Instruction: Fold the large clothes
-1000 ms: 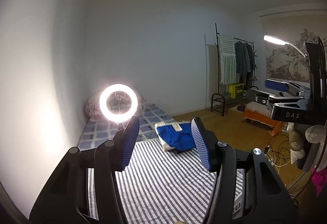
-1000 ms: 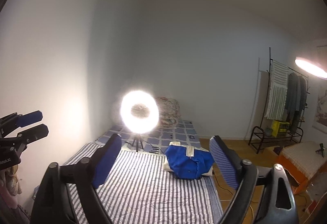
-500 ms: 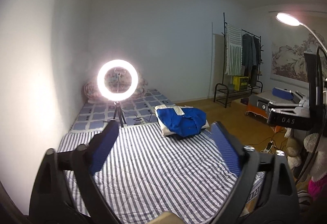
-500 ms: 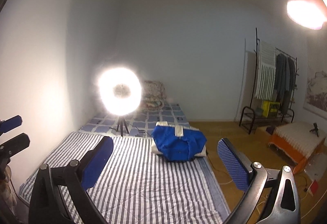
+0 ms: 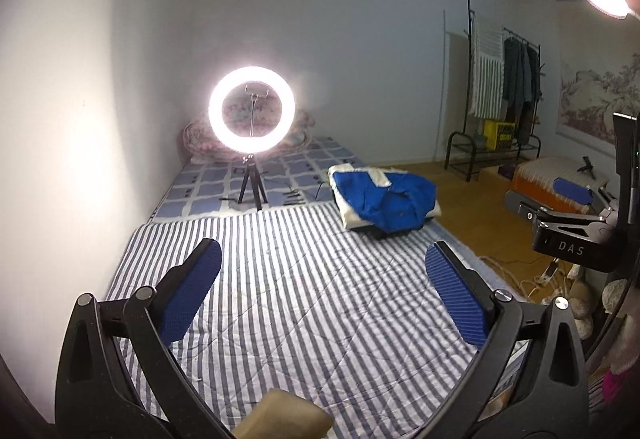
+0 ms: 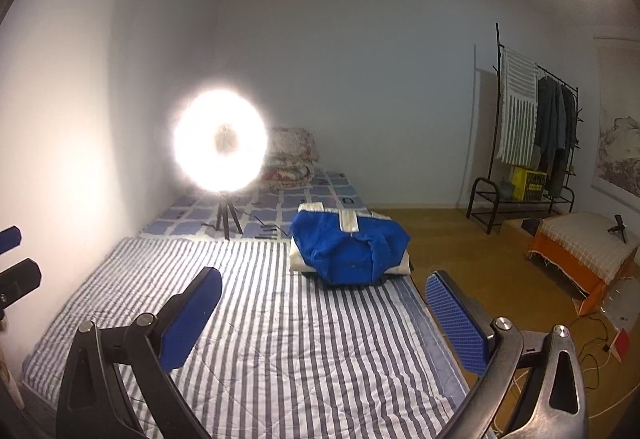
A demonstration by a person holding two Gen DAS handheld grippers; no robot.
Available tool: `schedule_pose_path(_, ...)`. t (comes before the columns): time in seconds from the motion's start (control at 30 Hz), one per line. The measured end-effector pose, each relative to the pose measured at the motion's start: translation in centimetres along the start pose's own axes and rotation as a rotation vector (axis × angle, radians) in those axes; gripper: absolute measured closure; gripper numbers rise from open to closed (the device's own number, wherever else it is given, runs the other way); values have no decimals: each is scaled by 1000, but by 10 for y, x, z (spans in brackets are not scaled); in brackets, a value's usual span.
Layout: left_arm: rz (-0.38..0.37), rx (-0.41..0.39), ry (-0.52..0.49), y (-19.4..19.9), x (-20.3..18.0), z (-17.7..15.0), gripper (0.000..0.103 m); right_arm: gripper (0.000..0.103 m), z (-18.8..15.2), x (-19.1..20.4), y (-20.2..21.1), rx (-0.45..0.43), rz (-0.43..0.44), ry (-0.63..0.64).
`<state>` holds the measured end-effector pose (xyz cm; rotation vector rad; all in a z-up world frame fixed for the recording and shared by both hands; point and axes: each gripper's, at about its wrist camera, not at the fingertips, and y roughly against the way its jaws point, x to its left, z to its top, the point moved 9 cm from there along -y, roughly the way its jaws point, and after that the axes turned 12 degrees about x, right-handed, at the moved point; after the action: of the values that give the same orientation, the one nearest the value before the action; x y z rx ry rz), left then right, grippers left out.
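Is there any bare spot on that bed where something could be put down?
Yes: the grey-and-white striped quilt lies bare from the near edge up to the folded blue-and-white garment at its far right, and leftward to the wall. It gets crowded beyond: the glowing ring light on its black tripod, cables, and rolled floral bedding on the blue checked sheet.

blue garment (image 6: 349, 253), striped bed (image 6: 280, 339), open tool (image 6: 324, 305)
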<state>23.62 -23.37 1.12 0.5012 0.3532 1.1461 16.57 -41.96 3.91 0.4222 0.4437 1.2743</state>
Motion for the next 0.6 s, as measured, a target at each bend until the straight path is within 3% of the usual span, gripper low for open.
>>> schedule_pose_path(0.6,35,115,32,-32,-4,-29,0,0,-30,-5,-36,59,-53,7)
